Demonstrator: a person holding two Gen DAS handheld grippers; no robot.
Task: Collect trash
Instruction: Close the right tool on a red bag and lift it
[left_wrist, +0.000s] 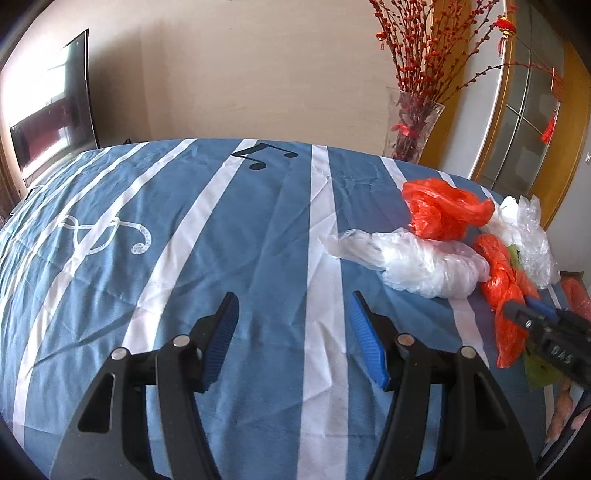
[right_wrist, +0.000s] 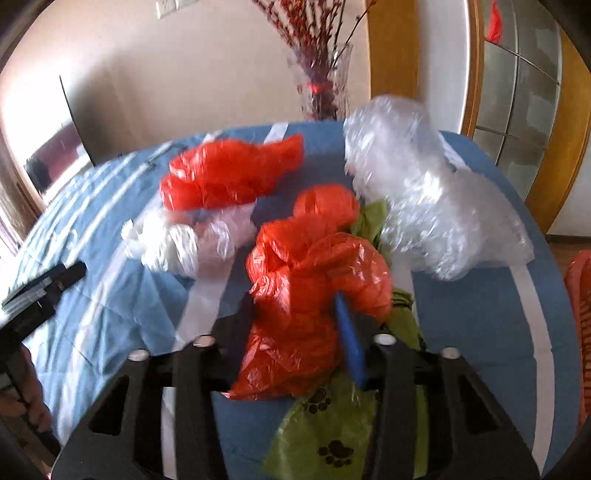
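The right gripper has its fingers pressed on a red bag at lower centre of its view, above a green bag with paw prints. The left gripper hangs open and empty over the blue striped cloth. At centre right of the left view lie a white bag, another red bag and clear wrap.
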